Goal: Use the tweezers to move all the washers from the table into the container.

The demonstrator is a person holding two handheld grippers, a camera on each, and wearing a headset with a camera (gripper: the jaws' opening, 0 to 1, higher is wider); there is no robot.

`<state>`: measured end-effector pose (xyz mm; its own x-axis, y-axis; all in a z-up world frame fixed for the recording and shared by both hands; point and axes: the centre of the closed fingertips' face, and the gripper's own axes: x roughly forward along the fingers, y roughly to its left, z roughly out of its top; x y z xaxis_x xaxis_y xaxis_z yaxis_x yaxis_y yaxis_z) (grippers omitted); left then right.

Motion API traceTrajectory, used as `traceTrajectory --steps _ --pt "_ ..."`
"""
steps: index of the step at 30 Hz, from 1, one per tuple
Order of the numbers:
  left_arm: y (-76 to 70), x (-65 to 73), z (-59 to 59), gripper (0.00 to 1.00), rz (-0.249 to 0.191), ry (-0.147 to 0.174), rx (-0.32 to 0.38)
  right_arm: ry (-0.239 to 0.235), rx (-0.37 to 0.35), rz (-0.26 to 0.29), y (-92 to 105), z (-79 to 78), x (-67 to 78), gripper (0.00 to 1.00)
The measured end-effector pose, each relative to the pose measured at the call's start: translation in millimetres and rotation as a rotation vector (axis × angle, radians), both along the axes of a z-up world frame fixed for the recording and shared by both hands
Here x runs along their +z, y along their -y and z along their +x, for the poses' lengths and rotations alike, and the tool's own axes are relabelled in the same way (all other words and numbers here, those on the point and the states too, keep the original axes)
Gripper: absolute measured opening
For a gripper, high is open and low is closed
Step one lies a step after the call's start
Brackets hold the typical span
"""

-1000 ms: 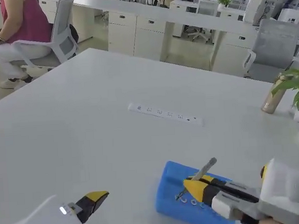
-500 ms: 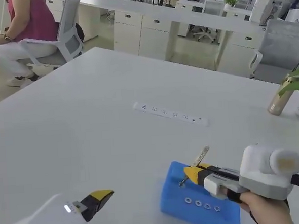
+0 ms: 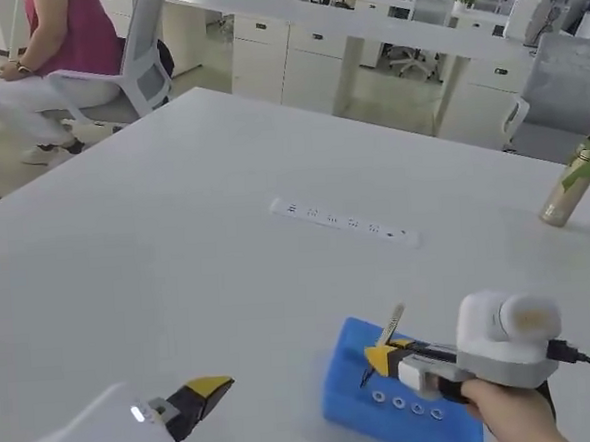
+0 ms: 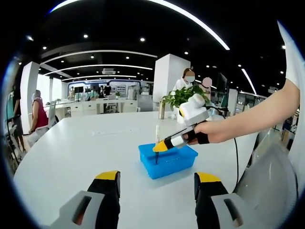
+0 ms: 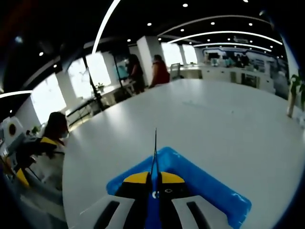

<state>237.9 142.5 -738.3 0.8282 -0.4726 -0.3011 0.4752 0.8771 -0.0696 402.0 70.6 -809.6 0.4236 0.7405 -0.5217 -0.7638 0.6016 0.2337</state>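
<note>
nearest us, the left gripper (image 3: 213,390) stands with jaws wide apart and holds nothing, well apart from the work. the right gripper (image 3: 377,357) is clamped on the tweezers (image 3: 392,324), whose tips point down into the blue container (image 3: 346,403). we cannot tell whether the tips carry a washer. a row of washers (image 3: 398,403) lies on the container floor. we judge this a deposit step: keep the tips inside the walls, release low, then lift straight up. beyond, a power strip (image 3: 343,224) lies on the table (image 3: 176,238).

Silver tweezers (image 3: 391,323) in the yellow-tipped white right gripper (image 3: 378,359), over a bright blue container (image 3: 344,403) on a plain white table (image 3: 176,248)
</note>
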Motion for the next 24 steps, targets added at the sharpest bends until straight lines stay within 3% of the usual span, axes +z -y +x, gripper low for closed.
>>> traceTrajectory --steps 10,15,20,23,24 --pt "-0.7 2.6 0.6 0.62 -0.017 0.003 0.007 0.008 0.027 -0.032 -2.3 -6.4 -7.0 0.03" --pt "-1.4 3.4 0.8 0.62 -0.020 0.004 0.012 0.028 0.030 -0.018 -1.7 -8.3 -3.3 0.04" --pt "-0.1 3.2 0.3 0.62 -0.016 0.003 0.006 0.073 0.029 0.038 -5.1 -14.8 18.7 0.04" --pt "1.3 2.5 -0.3 0.61 -0.010 -0.001 -0.001 0.117 0.044 0.093 -7.9 -27.8 43.3 0.04" --pt "2.1 2.7 -0.6 0.61 -0.006 0.000 -0.005 0.120 0.047 0.098 -6.9 -28.2 45.3 0.04"
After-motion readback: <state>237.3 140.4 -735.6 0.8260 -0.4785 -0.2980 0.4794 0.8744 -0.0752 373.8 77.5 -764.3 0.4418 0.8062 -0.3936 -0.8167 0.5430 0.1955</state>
